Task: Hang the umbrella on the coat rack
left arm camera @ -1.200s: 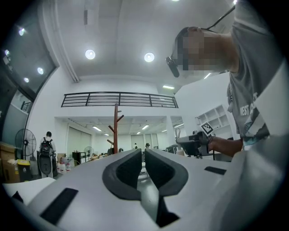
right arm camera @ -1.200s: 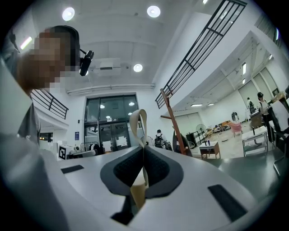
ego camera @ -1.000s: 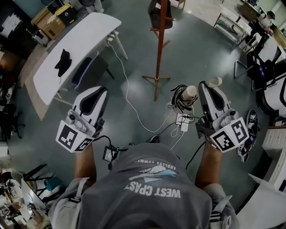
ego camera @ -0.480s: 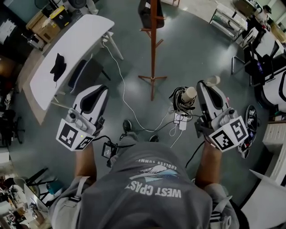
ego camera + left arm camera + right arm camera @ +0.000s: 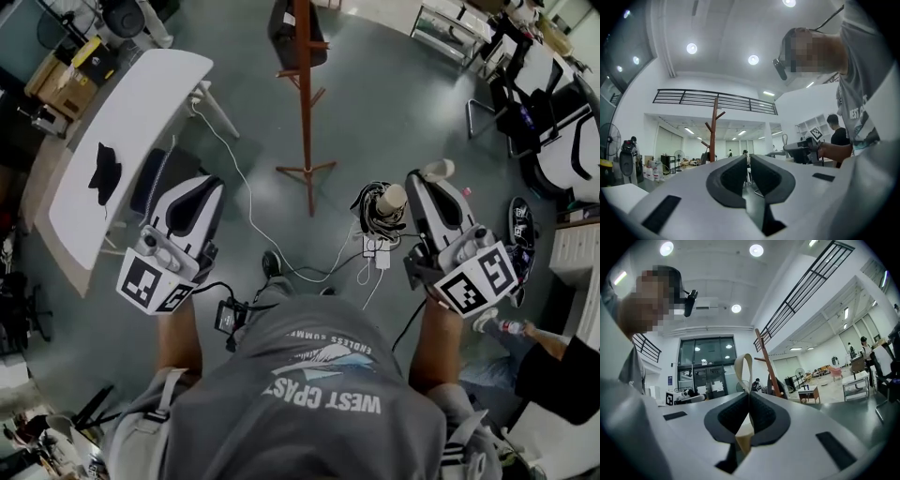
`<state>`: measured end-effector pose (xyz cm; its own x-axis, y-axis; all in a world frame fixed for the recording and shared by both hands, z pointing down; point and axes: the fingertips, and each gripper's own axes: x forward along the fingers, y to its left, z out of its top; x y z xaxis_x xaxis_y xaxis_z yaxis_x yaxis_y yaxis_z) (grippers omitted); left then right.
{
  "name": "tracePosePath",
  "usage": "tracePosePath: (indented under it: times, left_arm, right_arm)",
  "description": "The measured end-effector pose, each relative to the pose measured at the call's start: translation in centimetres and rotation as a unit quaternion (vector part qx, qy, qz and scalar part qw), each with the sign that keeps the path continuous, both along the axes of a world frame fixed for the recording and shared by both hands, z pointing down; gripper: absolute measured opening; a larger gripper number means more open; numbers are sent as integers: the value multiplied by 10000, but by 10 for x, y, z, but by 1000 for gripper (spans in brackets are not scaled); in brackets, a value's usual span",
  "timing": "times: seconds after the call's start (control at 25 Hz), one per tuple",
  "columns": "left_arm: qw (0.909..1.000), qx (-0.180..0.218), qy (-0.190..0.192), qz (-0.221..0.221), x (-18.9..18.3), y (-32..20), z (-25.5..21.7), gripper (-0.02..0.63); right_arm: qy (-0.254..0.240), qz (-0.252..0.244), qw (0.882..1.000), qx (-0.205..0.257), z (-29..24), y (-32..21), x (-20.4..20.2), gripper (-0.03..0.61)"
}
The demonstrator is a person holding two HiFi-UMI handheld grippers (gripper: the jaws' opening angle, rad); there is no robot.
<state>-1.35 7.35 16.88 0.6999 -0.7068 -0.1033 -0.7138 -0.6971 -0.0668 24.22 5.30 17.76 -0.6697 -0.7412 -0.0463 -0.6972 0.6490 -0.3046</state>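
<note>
Coat rack point(image 5: 306, 103) drifted left; right claw point(image 5: 749, 398) clamps umbrella strap point(image 5: 743, 369); left claw point(image 5: 746, 160) closed, empty; shirt point(image 5: 319, 375): WEST COAST.

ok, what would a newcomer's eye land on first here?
The tall red-brown coat rack, standing top centre in the head view. Next, the right gripper, shut on the umbrella's beige strap, whose loop sticks up above its jaws. A long white table lies off to the left of the rack.
</note>
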Motion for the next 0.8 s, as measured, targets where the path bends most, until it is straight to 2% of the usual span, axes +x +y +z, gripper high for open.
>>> tracePosePath:
  times: [0.48, 0.8]
  left_arm:
    - [9982, -18, 133, 578, -69, -83, 0, 37]
    - [9958, -33, 184, 891, -98, -118, 4, 37]
  right_arm:
    - [76, 450, 9989, -90, -3, -52, -76, 31]
    - [48, 616, 9980, -144, 2, -77, -114, 31]
